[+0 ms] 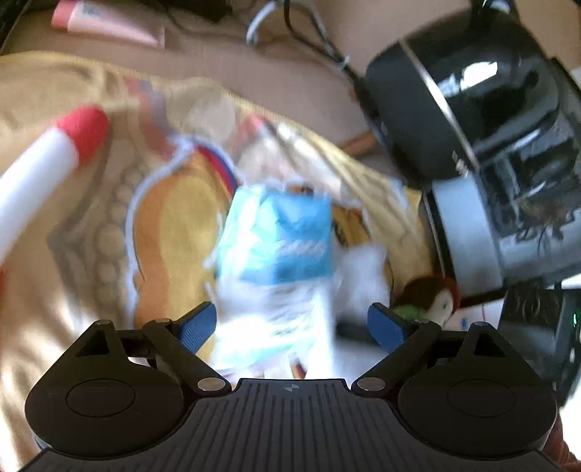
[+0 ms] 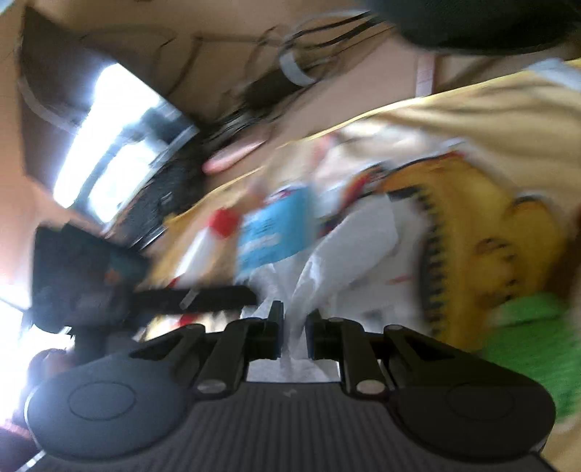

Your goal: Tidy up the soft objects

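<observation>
1. The left tongs point(image 1: 292, 321) are pointing forward and down over a yellow printed cloth point(image 1: 65, 203), their blue pads point(image 1: 198, 325) spread wide apart and gripping nothing.
2. A blue-and-white plastic packet point(image 1: 279, 247) is lying between the spread pads and just beyond them; whether it is touching either pad cannot be told through the blur.
3. To the left of it a white tube with a red cap point(image 1: 54, 152) is resting on the cloth, and to the right a small brown plush toy point(image 1: 432, 294) is lying at the cloth's edge.
4. A black glossy appliance point(image 1: 461, 105) is standing at the far right on the brown counter point(image 1: 290, 80), with a pink tube point(image 1: 109, 21) lying at the far left.
5. The right tongs point(image 2: 292, 326) are tilting sharply, their view badly blurred, and are clenching a white plastic bag point(image 2: 345, 254) between nearly closed jaws.
6. Beyond them, the blue packet point(image 2: 272, 232) is lying to the left, with a yellow plush point(image 2: 483, 232) and something green point(image 2: 537, 337) to the right.
</observation>
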